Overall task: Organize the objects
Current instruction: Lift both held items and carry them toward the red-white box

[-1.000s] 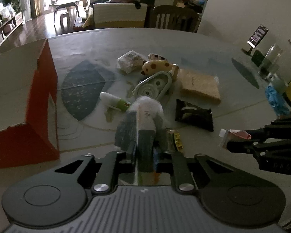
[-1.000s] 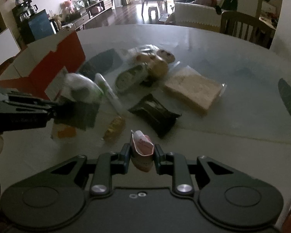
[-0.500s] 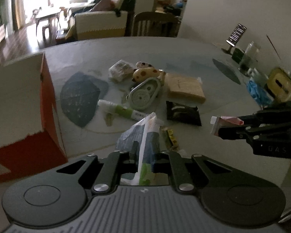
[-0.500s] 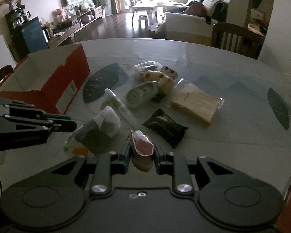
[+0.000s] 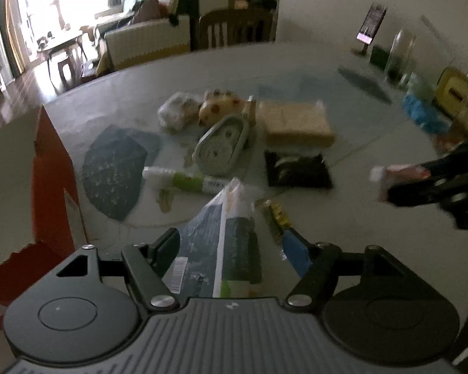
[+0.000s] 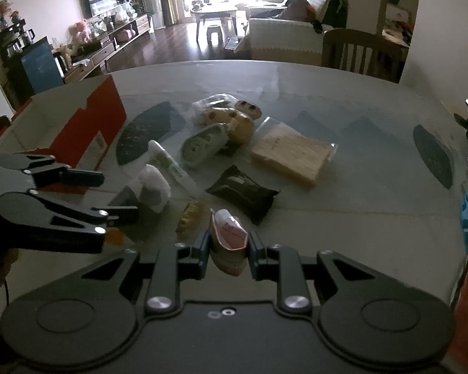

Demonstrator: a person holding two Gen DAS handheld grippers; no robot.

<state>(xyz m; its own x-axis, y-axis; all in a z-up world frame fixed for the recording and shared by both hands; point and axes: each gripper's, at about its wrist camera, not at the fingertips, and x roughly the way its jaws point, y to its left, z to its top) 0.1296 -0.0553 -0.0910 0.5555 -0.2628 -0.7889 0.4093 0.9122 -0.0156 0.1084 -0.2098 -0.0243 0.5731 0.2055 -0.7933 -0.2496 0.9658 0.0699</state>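
A grey-and-white snack bag [image 5: 231,249] [image 6: 148,188] rests on the table just right of the red cardboard box [image 5: 50,187] [image 6: 90,124]. My left gripper [image 5: 231,237] [image 6: 118,194] is open, its fingers spread wide on either side of the bag's near end. My right gripper [image 6: 228,240] [image 5: 402,180] is shut on a small pink-and-white packet [image 6: 229,237] [image 5: 396,171], held above the table's near right part.
On the round table [image 6: 358,193] lie a green-and-white tube [image 5: 184,180], an oval green case [image 5: 221,146], spotted buns [image 5: 221,109], a tan bread pack [image 5: 296,121], a black packet [image 5: 296,171] and a yellow candy [image 5: 276,215]. Jars and a phone stand [image 5: 371,28] line the right edge.
My left gripper has opened and let go of the snack bag, which was clamped half a second ago. The right gripper still holds the pink packet.
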